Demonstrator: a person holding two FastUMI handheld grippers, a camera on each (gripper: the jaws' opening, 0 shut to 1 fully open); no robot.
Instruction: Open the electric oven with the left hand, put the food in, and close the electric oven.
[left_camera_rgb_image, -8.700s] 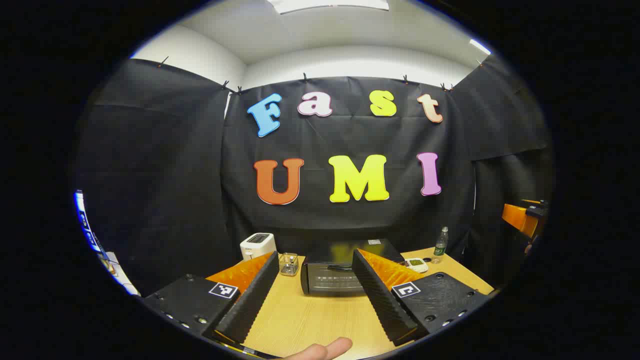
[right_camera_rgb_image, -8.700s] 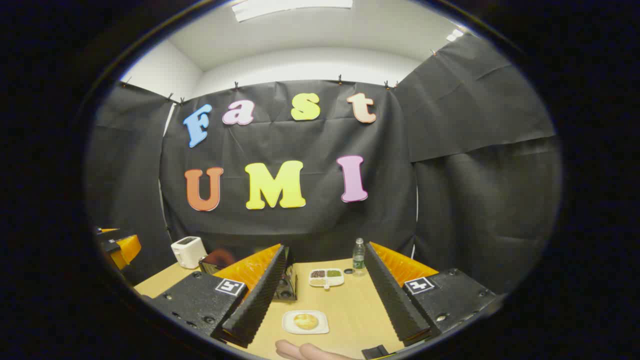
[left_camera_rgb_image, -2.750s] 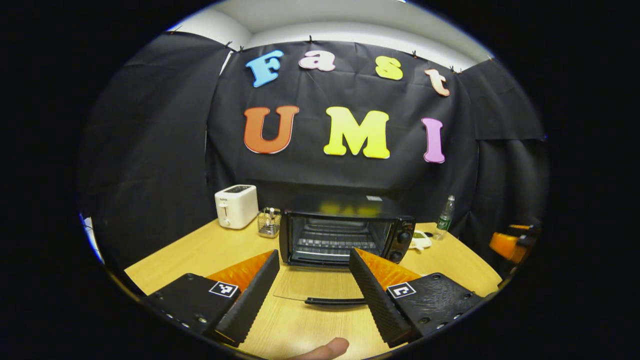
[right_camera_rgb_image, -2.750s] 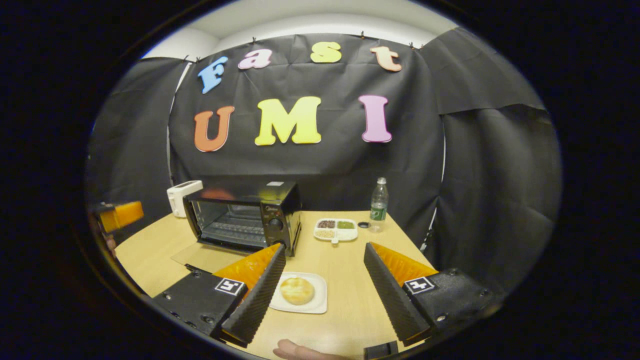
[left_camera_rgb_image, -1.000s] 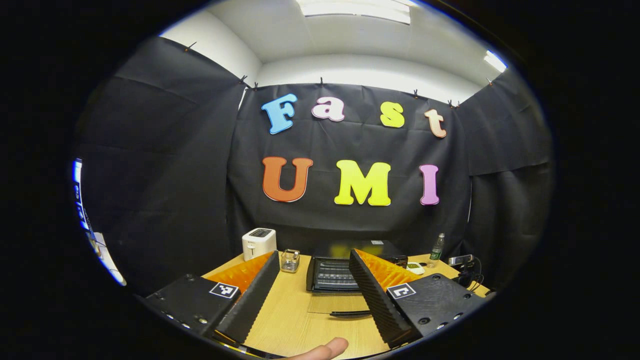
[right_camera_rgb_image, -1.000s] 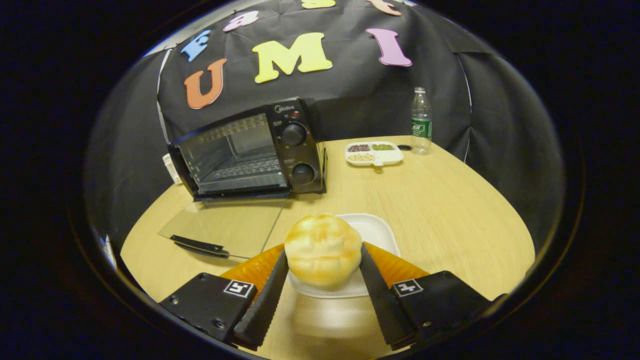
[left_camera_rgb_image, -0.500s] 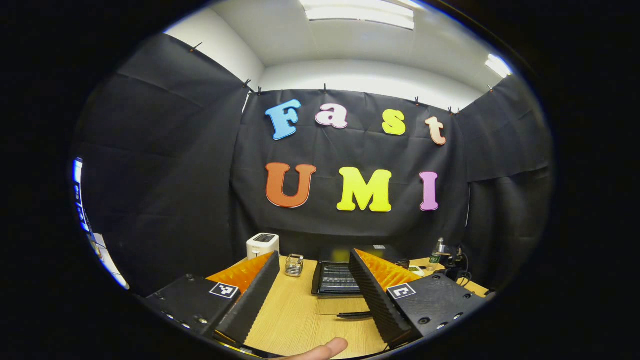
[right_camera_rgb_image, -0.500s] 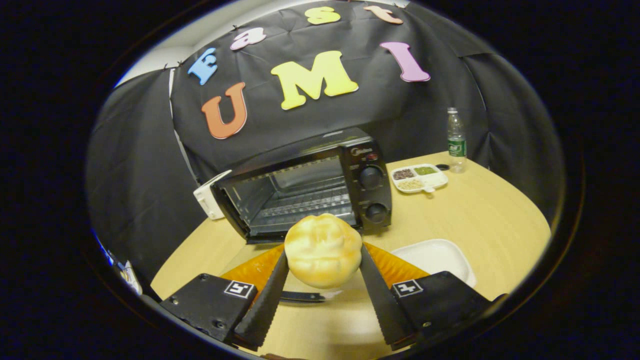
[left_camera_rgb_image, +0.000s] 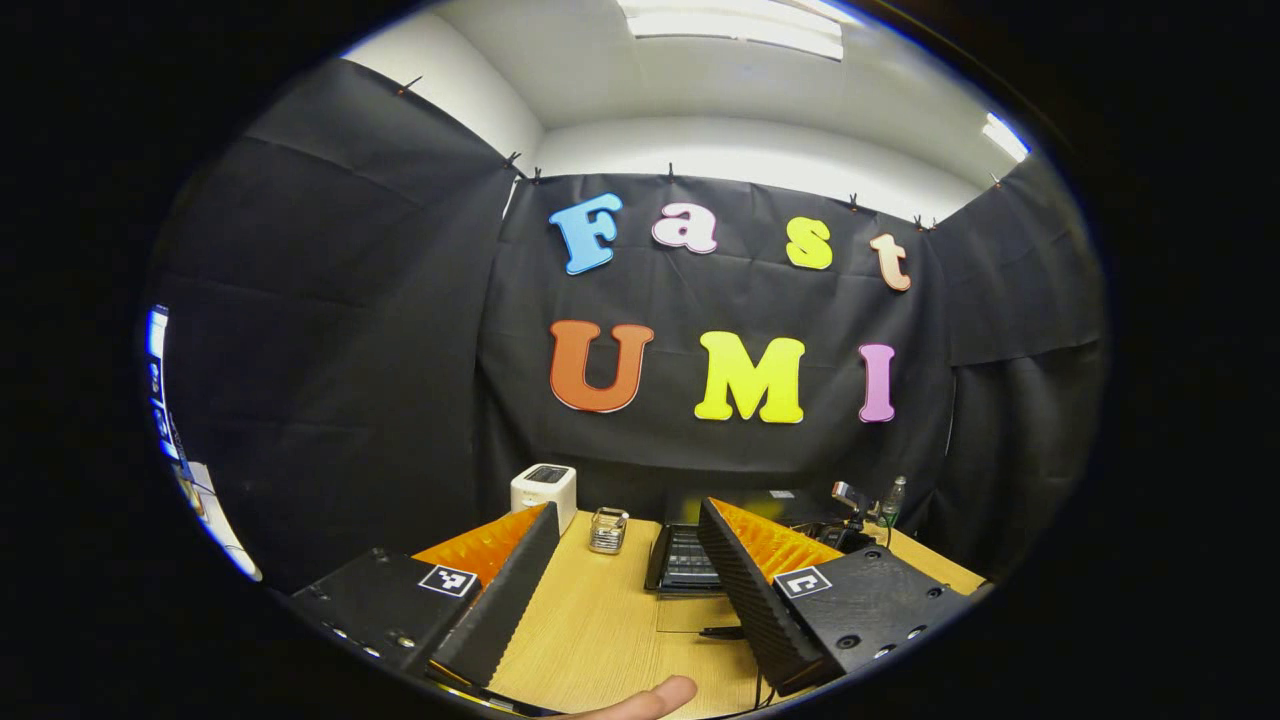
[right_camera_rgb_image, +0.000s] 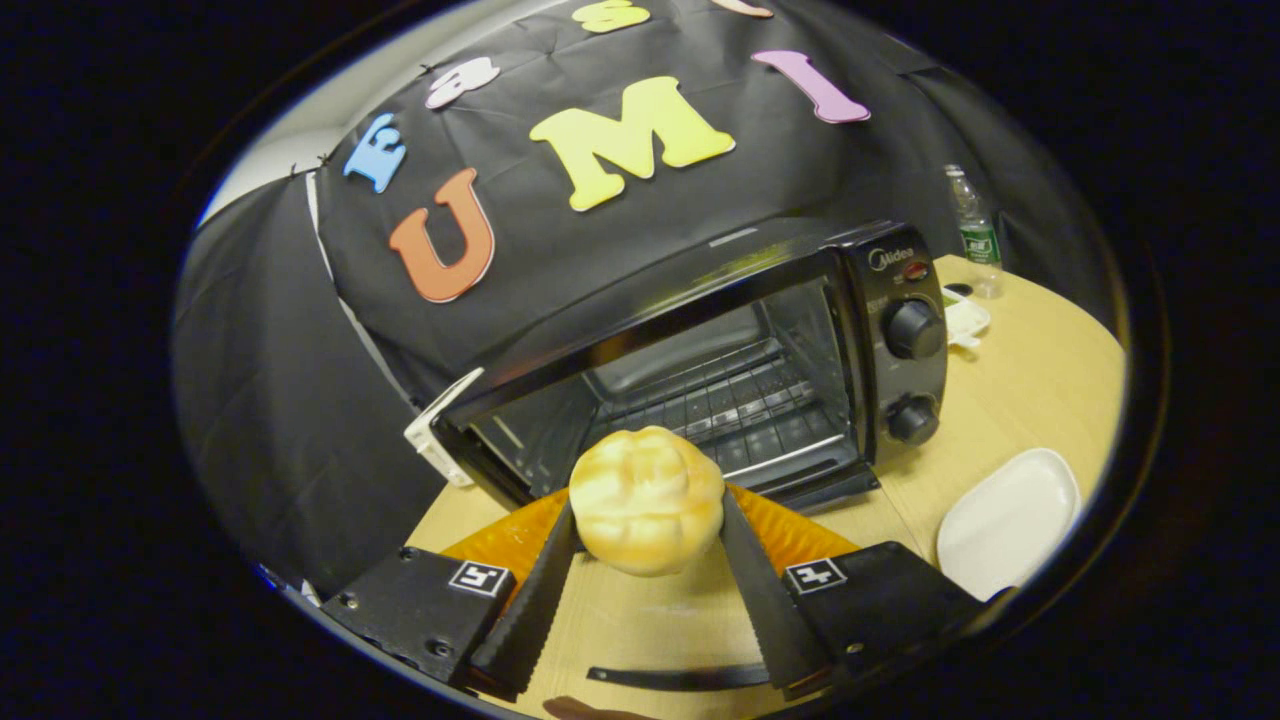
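Right tool (right_camera_rgb_image: 645, 525) gripping bun (right_camera_rgb_image: 646, 498), left tool (left_camera_rgb_image: 620, 560) agape, oven (right_camera_rgb_image: 720, 370) open — rack bare

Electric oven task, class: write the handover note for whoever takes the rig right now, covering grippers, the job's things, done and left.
Right gripper: shut on the bun, held in front of the oven's open mouth.
Left gripper: open, holding nothing, back from the oven.
Oven door: down flat on the table. White plate: bare, to the right.
Done: door opened, bun lifted.
Left: set bun on the rack, close the door.
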